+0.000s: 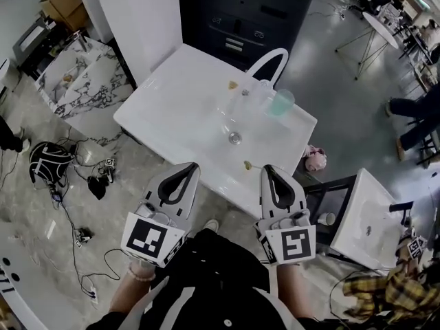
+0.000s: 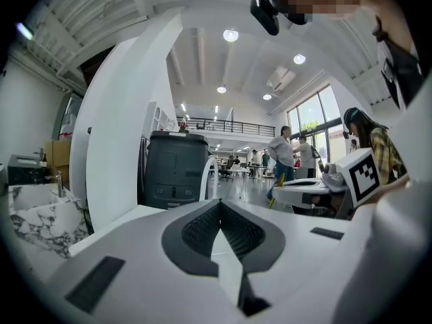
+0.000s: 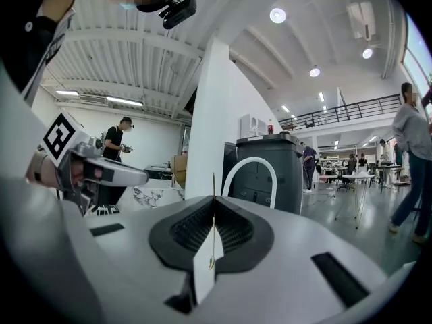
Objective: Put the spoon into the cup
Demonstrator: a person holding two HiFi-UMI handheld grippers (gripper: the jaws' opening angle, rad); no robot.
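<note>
Where tongs [image 3: 214,199] clamp, spoon [image 3: 214,182] points ahead.

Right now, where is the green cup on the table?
In the head view, the green cup stands near the far right edge of the white table, just right of a clear cup and beyond the round metal drain.

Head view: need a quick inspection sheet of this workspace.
Surface: white basin top with drain and arched faucet.
Job's things: green cup beside clear cup; spoon not identifiable for certain.
Clutter: yellowish bit near faucet, another at front edge.
Grippers: left gripper and right gripper both shut, short of the cups.
Cables: black cables trailing left of basin.
Surroundings: black bag, second basin.
</note>
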